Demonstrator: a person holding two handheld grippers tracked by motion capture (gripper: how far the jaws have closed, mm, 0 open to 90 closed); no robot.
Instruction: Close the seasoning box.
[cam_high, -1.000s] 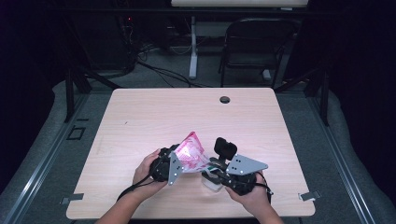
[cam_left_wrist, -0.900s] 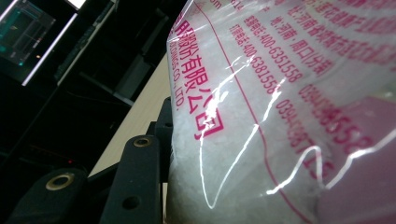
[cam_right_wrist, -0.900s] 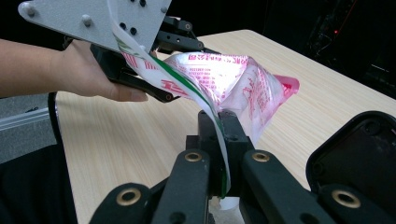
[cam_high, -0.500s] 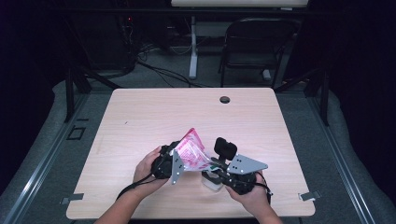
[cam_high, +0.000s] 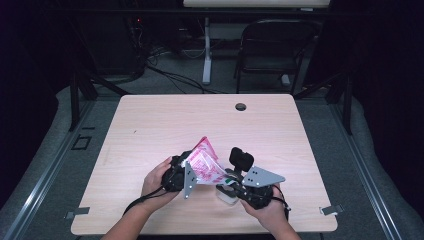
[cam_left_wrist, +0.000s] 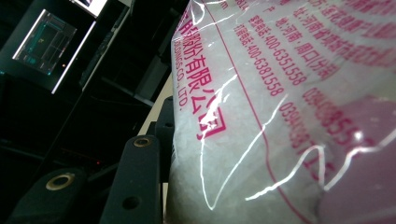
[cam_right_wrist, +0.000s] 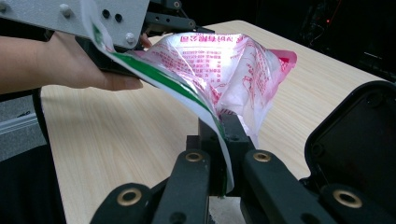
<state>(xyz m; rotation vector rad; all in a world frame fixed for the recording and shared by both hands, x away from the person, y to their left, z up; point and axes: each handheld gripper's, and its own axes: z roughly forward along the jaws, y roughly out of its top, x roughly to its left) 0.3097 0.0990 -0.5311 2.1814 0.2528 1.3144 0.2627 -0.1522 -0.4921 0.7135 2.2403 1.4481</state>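
Near the bench's (cam_high: 150, 125) front edge, the left tool (cam_high: 181, 175) clamps the pink-printed powder bag (cam_high: 205, 165) steady while the right tool (cam_right_wrist: 219, 140) pinches its green-striped edge, likely to tear it open.

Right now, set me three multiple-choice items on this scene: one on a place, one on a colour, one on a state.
1. Where is the plastic bag?
A. Held above the near part of the table, between both grippers
B. Flat at the far edge
C. On the chair

2. What colour is the bag's printing?
A. Blue
B. Pink-red
C. Black

3. How does the right gripper stand?
A. Wide open, clear of the bag
B. Shut on the bag's edge
C. Lying on the table

Key: 1 A, the high view shows it lifted between the left gripper and the right; 2 B, the left gripper view shows pink-red lettering; 3 B, its jaws pinch the film.
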